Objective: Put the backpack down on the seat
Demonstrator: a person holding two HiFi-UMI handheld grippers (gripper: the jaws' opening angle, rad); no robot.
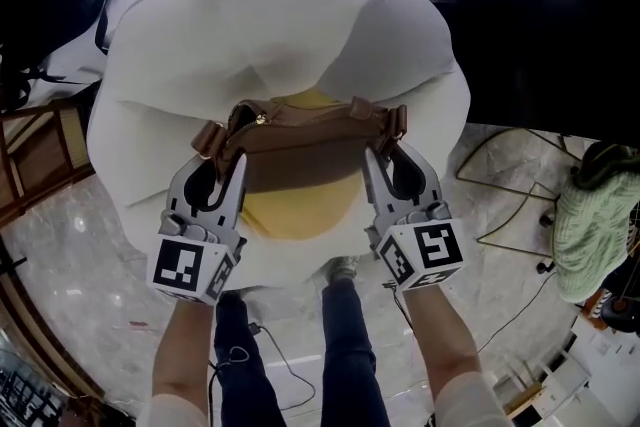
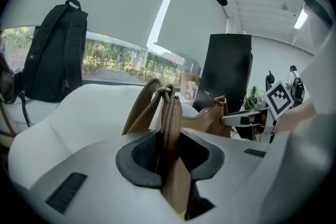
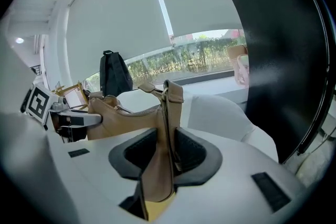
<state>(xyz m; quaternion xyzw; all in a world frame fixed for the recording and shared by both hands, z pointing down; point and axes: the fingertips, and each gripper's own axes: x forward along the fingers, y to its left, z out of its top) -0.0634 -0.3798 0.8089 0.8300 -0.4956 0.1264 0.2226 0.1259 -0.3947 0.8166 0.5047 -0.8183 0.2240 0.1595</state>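
Observation:
A brown leather bag (image 1: 300,150) hangs level between my two grippers, just above the yellow cushion (image 1: 295,210) in the middle of a white petal-shaped seat (image 1: 280,15). My left gripper (image 1: 222,160) is shut on the bag's left end, where the strap (image 2: 169,118) and ring rise between the pads. On the right end, my right gripper (image 1: 385,155) is shut on the other strap tab (image 3: 168,123). The left gripper view shows the bag body (image 2: 210,118) running across to the right gripper (image 2: 247,119); the right gripper view shows the bag (image 3: 123,118) reaching the left gripper (image 3: 79,120).
A black backpack (image 2: 52,55) hangs at the far left behind the seat. A tall black panel (image 1: 540,35) stands at the right. A wooden chair (image 1: 40,145) is at the left. Cables (image 1: 510,205) and a green bundle (image 1: 595,225) lie on the marble floor at the right.

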